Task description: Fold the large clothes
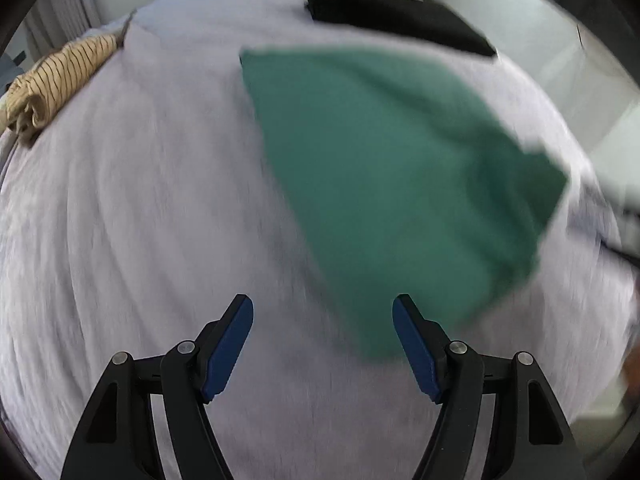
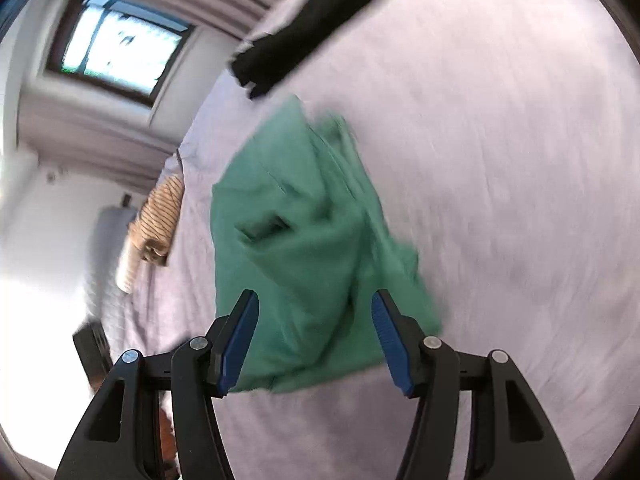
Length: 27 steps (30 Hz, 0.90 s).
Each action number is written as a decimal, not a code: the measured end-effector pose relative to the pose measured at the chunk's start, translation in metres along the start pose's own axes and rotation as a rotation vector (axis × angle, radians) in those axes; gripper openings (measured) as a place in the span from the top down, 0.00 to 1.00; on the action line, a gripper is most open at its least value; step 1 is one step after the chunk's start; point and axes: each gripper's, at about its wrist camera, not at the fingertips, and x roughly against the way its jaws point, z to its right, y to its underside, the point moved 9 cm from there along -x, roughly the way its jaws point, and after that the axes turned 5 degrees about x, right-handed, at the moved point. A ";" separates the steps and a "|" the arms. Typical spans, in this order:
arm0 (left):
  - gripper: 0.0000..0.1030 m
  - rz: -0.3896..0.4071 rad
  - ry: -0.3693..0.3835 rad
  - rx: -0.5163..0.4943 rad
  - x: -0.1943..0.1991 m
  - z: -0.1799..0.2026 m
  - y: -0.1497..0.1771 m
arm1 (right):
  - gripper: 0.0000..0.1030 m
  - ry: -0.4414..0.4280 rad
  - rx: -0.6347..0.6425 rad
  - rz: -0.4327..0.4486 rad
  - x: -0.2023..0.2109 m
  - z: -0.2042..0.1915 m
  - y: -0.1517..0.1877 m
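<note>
Jaws of the left gripper (image 1: 323,344) stood wide and empty, as did those of the right gripper (image 2: 315,340). Beyond them, the green garment (image 1: 392,184) lay loosely folded on the lilac bed sheet (image 1: 140,200), with a black garment (image 1: 384,16) and a striped garment (image 1: 60,80) well apart.

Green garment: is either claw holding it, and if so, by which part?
Neither. Left claw and right claw are open; the green garment lies on the bed.

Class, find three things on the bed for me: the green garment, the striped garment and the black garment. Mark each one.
green garment (image 1: 384,184): left wrist view, middle of its flat folded surface.
striped garment (image 1: 60,76): left wrist view, middle of the bunched roll at the bed's edge.
black garment (image 1: 392,16): left wrist view, centre of the dark pile.
</note>
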 end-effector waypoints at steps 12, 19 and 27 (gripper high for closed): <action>0.28 0.075 -0.111 0.073 -0.020 0.018 0.019 | 0.96 0.167 0.431 -0.319 -0.055 -0.028 -0.002; 0.26 0.071 -0.087 0.123 -0.021 0.001 0.031 | 0.96 0.171 0.211 -0.387 -0.038 0.043 0.028; 0.26 0.011 -0.082 0.060 -0.012 -0.005 0.044 | 0.97 0.155 0.007 -0.319 -0.027 0.101 0.042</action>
